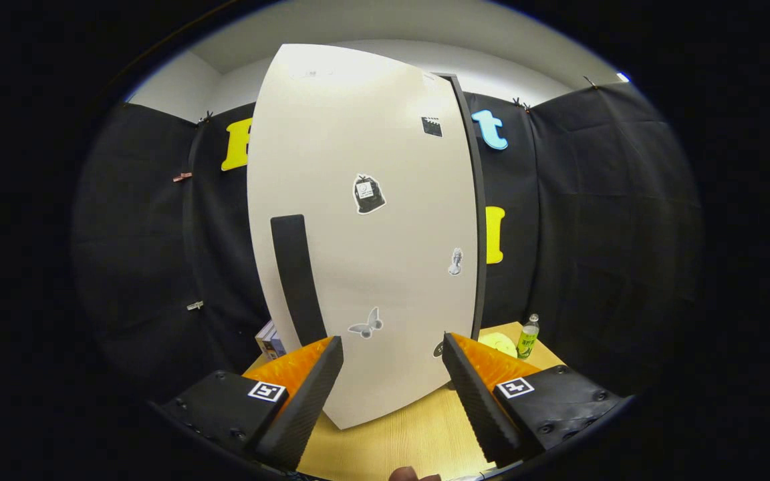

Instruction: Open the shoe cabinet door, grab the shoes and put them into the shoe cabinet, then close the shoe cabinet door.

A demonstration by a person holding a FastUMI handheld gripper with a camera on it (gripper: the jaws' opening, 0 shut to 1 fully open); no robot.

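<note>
Here is the wooden table point(418, 434), pale grain showing in the bare strip between the fingers and running on under the shoe cabinet point(365, 220). The cabinet stands upright on it, tall and white, just ahead of the gripper point(392, 361), its door closed and facing the camera. A dark vertical handle point(297, 277) sits low on the door toward the left finger's side, and small stickers point(367, 194) dot the panel. A dark strip point(475, 200) runs down the cabinet's right edge.

The gripper's fingers are spread wide apart, gripping nothing; the lower part of the door fills the gap between them, and whether the tips touch it cannot be told.

Behind the cabinet hangs the black cloth wall, with white wall and ceiling above it. To the right of the cabinet, beyond the right finger, a green bottle point(527, 336) stands on the table's far corner beside a pale round object point(500, 344). To the left, past the left finger, a small box point(269, 339) peeks out at the cabinet's foot. Free tabletop remains only in front of the cabinet's base.
</note>
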